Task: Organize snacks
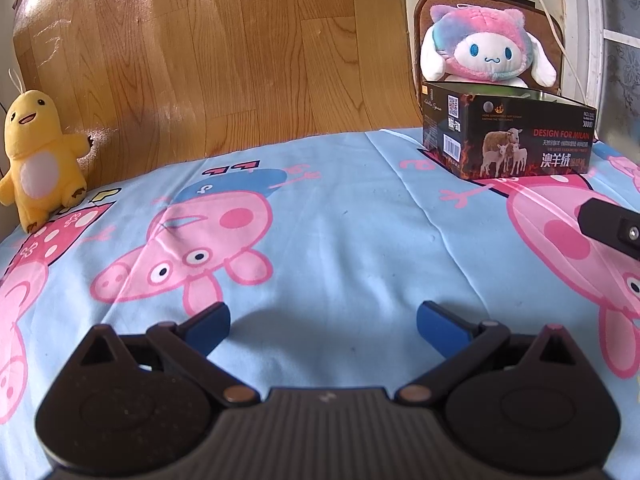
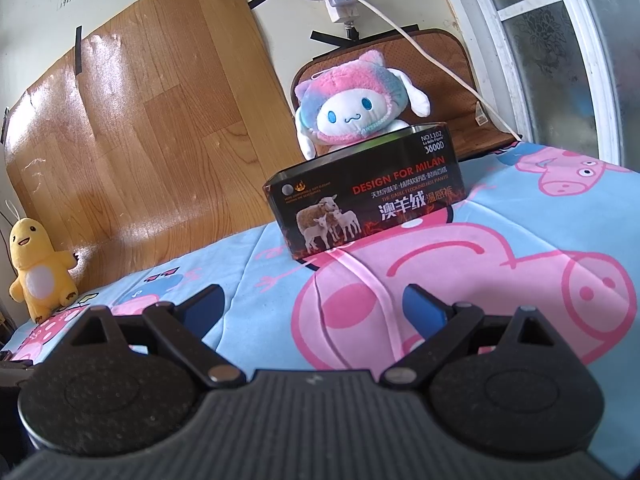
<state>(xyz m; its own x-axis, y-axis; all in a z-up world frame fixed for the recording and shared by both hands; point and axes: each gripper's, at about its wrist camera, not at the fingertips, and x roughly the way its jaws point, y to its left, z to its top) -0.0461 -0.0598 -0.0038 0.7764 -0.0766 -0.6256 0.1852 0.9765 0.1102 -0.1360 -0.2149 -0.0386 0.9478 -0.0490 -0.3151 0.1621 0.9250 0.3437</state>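
Note:
A black open-topped tin box (image 1: 508,132) printed with sheep and "DESIGN FOR MILAN" stands on the blue cartoon-pig bedsheet (image 1: 340,240). In the left wrist view it is at the far right; in the right wrist view the box (image 2: 364,200) is straight ahead. Its inside is hidden from both views. No snacks show. My left gripper (image 1: 323,326) is open and empty above the sheet. My right gripper (image 2: 314,312) is open and empty, facing the box from a short way off. One finger of the right gripper (image 1: 612,228) shows at the right edge of the left wrist view.
A pink-and-blue plush (image 2: 352,112) sits behind the box against a brown cushion (image 2: 452,92). A yellow duck plush (image 1: 38,160) stands at the far left by the wooden headboard (image 1: 224,48). A window (image 2: 560,40) is at the right, and cables hang on the wall.

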